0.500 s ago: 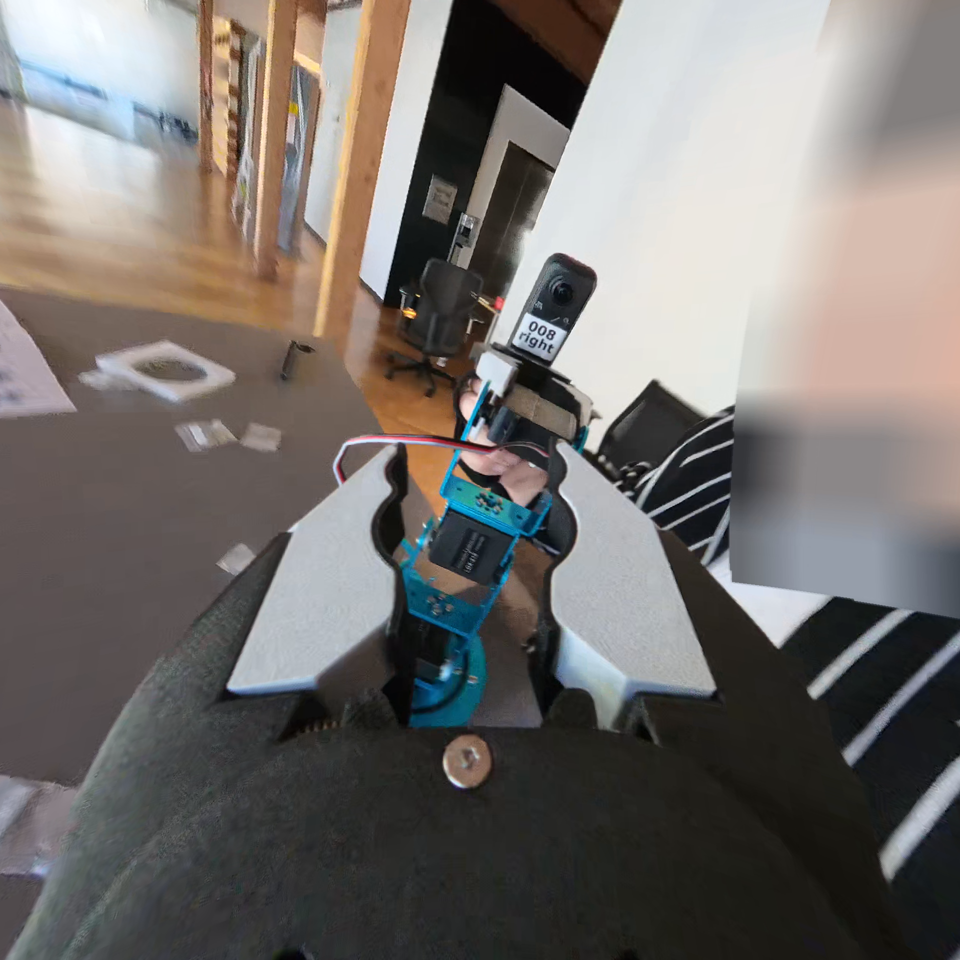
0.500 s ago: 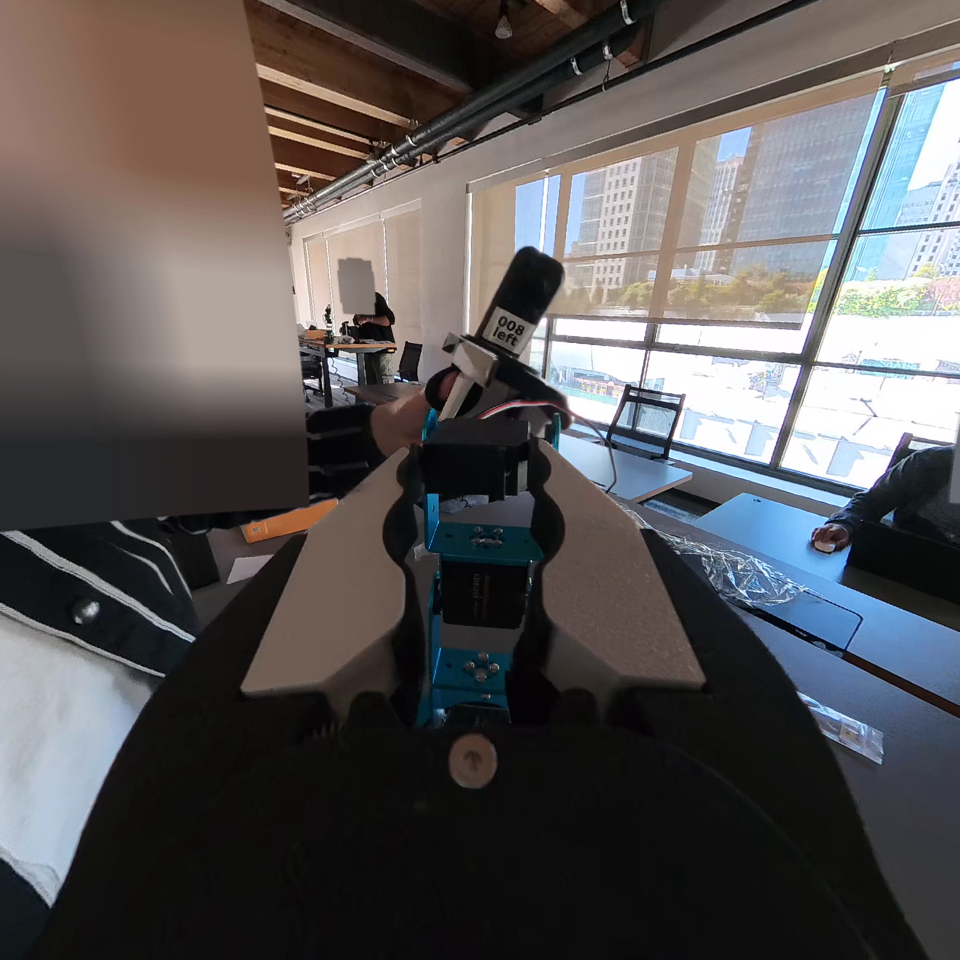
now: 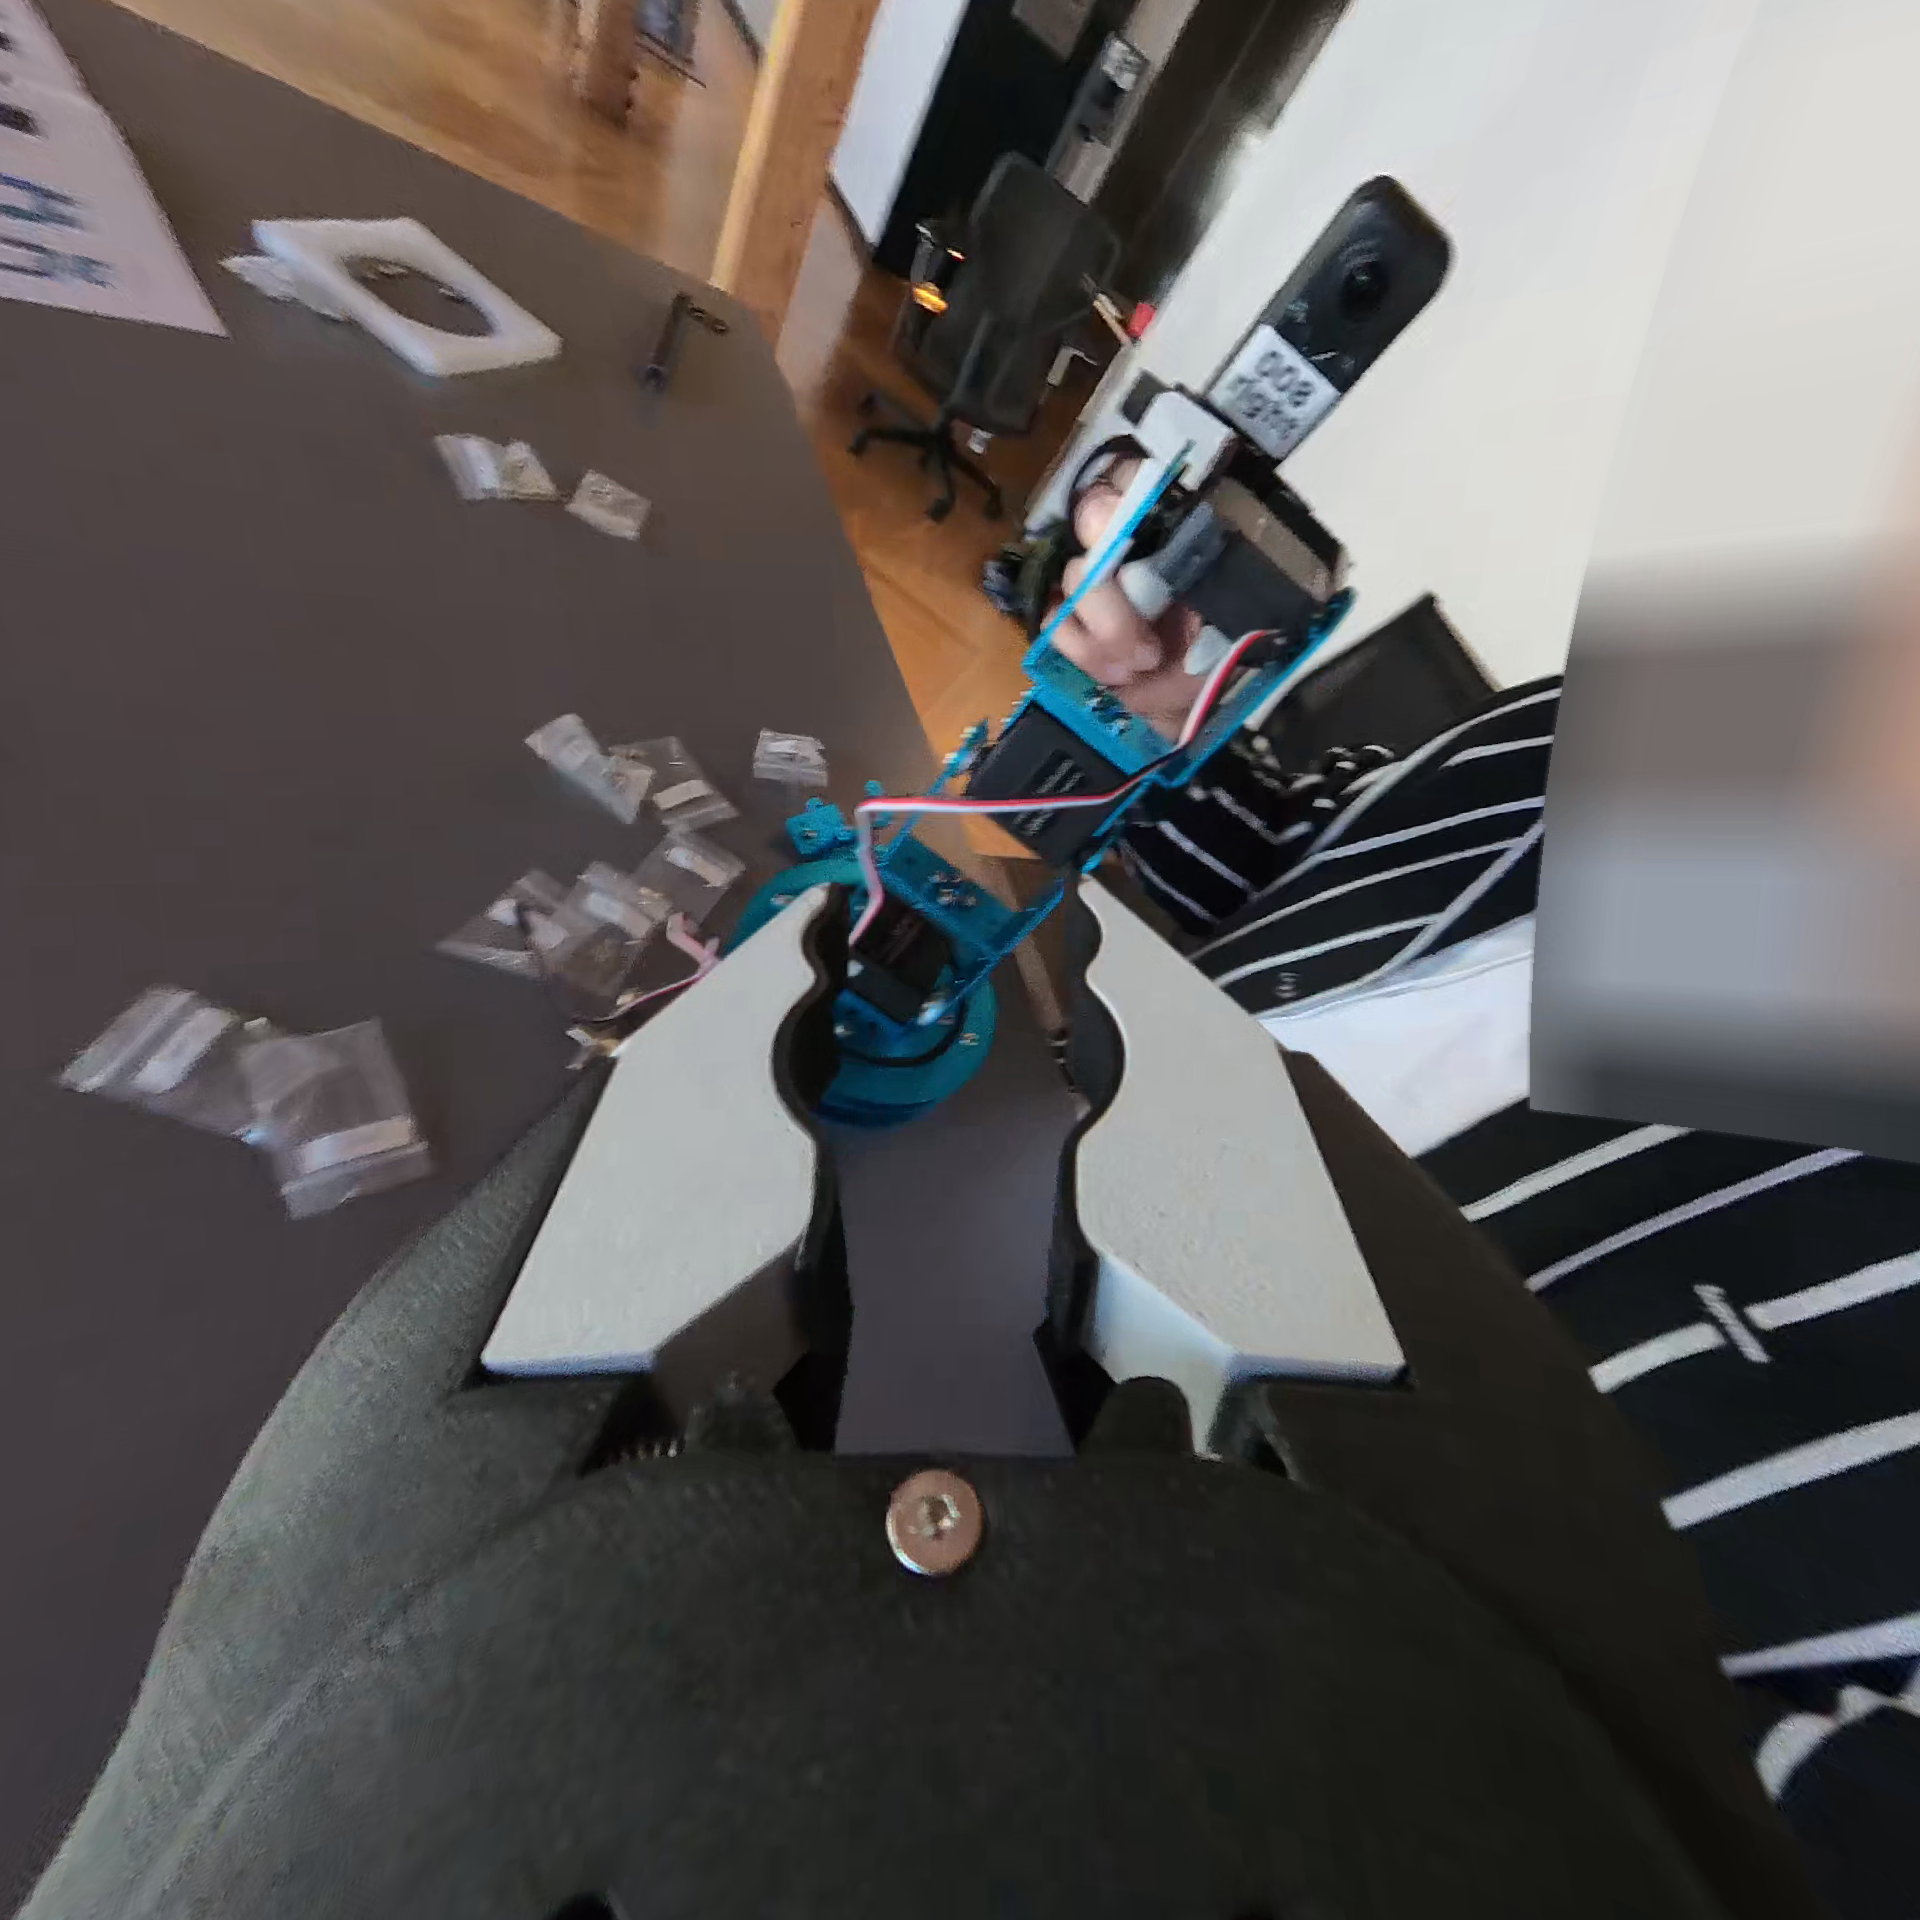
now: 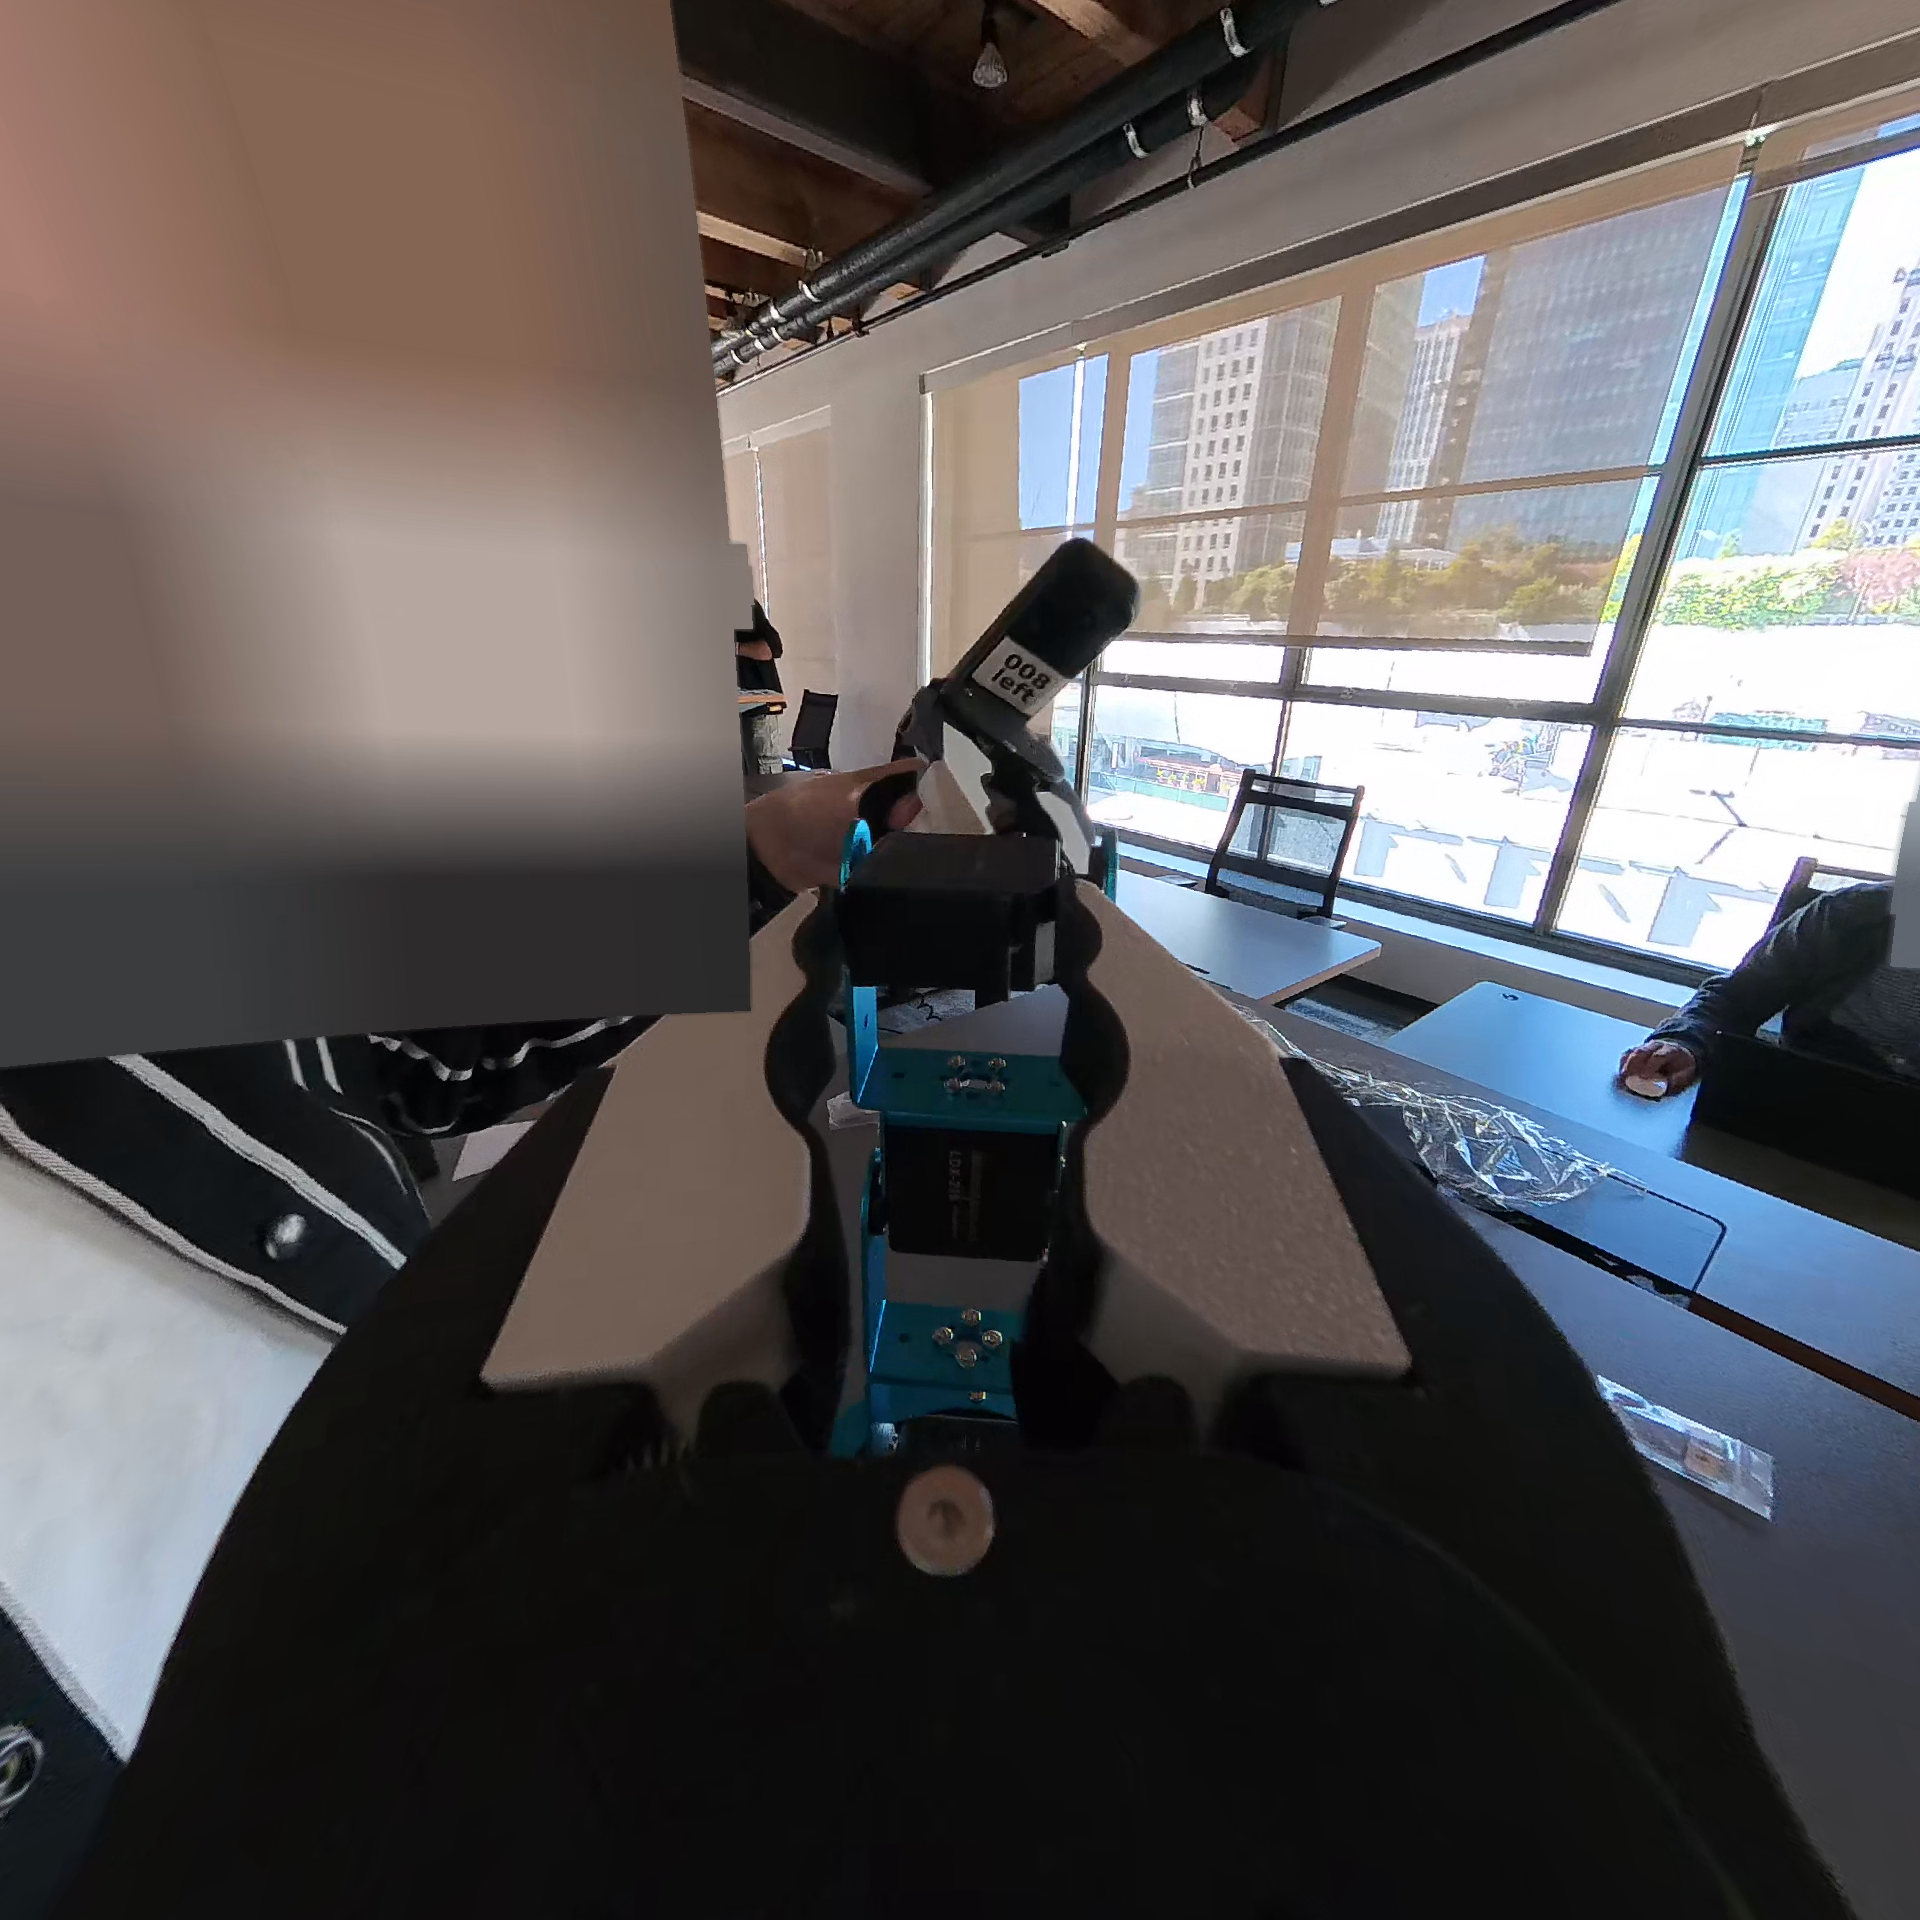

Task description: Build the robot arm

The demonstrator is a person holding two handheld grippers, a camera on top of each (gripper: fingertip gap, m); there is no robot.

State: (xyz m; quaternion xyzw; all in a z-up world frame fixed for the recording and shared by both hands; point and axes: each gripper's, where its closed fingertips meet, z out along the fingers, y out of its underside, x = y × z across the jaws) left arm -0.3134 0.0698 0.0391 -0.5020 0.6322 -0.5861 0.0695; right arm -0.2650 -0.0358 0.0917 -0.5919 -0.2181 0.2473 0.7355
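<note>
Left claw (image 3: pixel 945 914): spread, with nothing between its fingers; only bare counter (image 3: pixel 260 675) shows in the gap. Its tips stand either side of the lower links of a blue jointed arm (image 3: pixel 935 935), just beside them. Whether they touch the metal cannot be told.

Right claw (image 4: pixel 951 899): pinching the upper end of the blue jointed arm. Its tips are closed on the top black motor block (image 4: pixel 945 914), and the brackets run down between its fingers.

The blue jointed arm leans from its round foot (image 3: pixel 904 1049), near the counter's right edge, up toward the person. Whether the foot rests on the counter or hangs just above it is unclear. A red, white and black wire (image 3: pixel 997 805) loops loose across the middle links.

On the counter to the left of the foot lie small clear bags (image 3: pixel 613 925). A white square frame (image 3: pixel 416 301) and a sheet of paper (image 3: pixel 73 208) lie toward the far left corner.

Judgement: as things stand, the right claw alone carries the arm, by one end. The joints below it are free to swing, so a steady hold depends on even pressure across the flat faces of the block. The wire is best kept clear of both claws' fingers, and the foot clear of the bags.
</note>
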